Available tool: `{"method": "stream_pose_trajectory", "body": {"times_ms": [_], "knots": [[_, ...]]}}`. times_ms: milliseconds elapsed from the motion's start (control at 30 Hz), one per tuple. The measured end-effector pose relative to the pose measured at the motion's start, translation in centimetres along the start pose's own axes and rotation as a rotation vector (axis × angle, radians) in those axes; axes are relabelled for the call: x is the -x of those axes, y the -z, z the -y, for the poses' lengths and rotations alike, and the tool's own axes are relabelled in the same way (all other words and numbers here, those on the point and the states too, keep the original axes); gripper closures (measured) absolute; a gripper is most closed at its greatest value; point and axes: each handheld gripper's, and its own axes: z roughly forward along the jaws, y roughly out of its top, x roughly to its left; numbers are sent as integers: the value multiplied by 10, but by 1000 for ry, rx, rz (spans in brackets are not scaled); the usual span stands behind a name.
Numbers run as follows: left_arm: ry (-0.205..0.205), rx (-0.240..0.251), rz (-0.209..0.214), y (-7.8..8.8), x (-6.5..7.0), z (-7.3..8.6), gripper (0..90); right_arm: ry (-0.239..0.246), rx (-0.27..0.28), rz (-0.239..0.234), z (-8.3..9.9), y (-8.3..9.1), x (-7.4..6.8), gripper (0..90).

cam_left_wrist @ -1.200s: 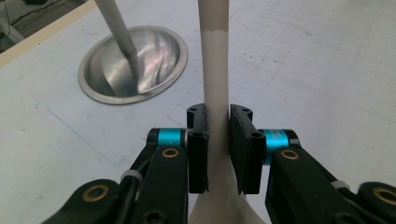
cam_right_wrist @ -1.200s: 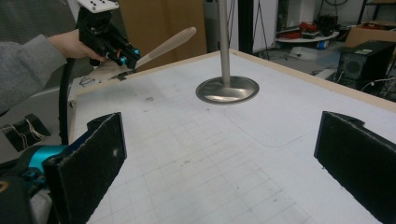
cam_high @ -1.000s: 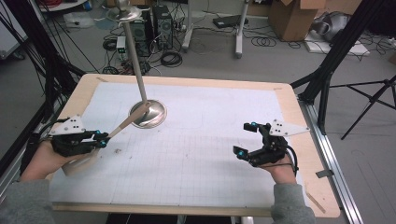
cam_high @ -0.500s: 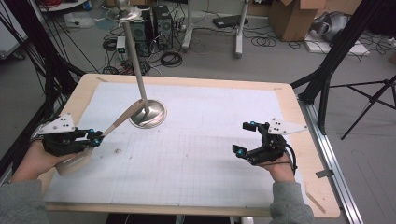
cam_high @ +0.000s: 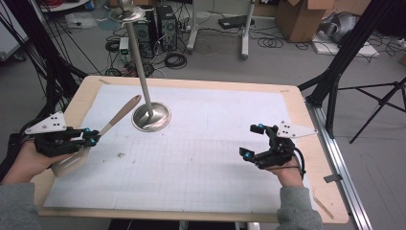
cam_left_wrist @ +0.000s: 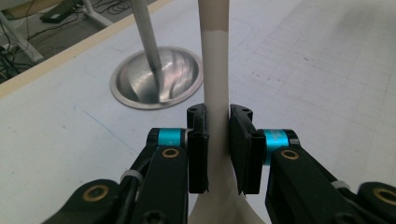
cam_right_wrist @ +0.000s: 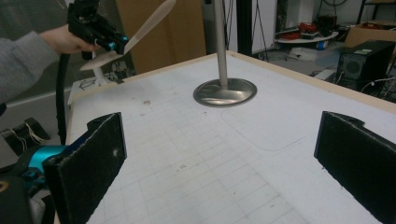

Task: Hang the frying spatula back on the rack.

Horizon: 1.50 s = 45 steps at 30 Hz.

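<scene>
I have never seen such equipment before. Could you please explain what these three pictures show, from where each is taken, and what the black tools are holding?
A person sits at a table and holds a hand tool with two black jaws in each hand. No robot arm is involved.

The high view comes from a fixed camera above the person, looking down on the table. The other two pictures come from small cameras riding on the tools, each looking along its own jaws.

The left gripper is shut on the pale handle of a spatula; its wide blade lies near the hand, and the handle's brown end points up toward the stand. The right gripper is open and holds nothing; its pads stand far apart.

On the white gridded sheet stands a metal stand: a round shiny base with a tall pole.
</scene>
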Motion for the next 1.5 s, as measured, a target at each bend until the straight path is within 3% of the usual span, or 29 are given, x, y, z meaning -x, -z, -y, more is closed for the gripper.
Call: {"method": "stream_pose_trajectory", "body": {"times_ms": [233,367,500,700,900,1000,1233,1500], "knots": [[-9,26,7,11,-10,-12,773,6,-4,-2,-1,-1,-1,12],[-38,13,13,15,-13,-20,773,6,-13,-1,-1,-1,-2,12],[-41,2,10,20,-18,-26,773,9,-10,-2,-1,-1,-3,12],[-36,-10,-5,28,-26,-29,773,18,0,2,-2,0,-3,12],[4,8,-35,39,-37,-30,773,9,-14,7,-1,0,-4,12],[13,-8,-51,44,-40,-28,773,12,-18,9,-1,0,-4,12],[18,24,-52,60,-45,-28,773,12,-11,16,-1,2,-4,12],[20,66,-55,79,-49,-42,773,8,-4,13,-1,2,-2,12]]}}
